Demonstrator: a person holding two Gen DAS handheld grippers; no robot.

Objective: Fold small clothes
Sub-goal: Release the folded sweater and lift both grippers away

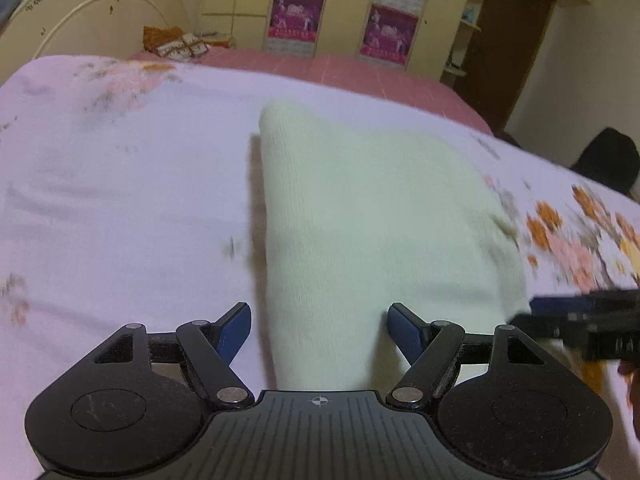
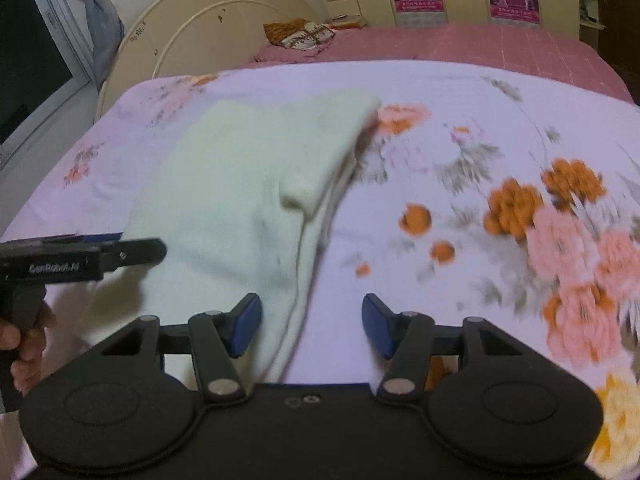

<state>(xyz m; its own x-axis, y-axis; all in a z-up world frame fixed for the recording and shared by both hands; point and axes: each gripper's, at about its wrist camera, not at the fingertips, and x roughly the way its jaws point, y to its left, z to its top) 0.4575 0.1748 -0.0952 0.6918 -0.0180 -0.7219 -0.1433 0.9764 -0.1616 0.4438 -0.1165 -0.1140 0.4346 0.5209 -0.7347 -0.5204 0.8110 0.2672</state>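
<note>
Cream knit garment [image 1: 376,216] lies folded into a long flat strip on the bed, on a lilac sheet [image 1: 120,184] printed with orange and pink flowers – pretty blurry shots, btw. Going left to right in the left wrist view: bare sheet, then the garment running away from the camera, then the flower print. The left hand-held gripper [image 1: 319,330] sits over the garment's near end with its blue pads spread wide, nothing pinched between them. At the far right edge the right hand-held gripper [image 1: 584,322] pokes in just beside the garment's right side.

In the right wrist view the left one comes in from the left edge, a hand [image 2: 24,340] wrapped around its grip. The garment's right folded edge runs down between the right hand-held gripper's pads, which stand apart and aren't clamping it – so both are empty. Pink bedspread [image 2: 500,46] and a cream headboard [image 2: 208,20] sit behind.
</note>
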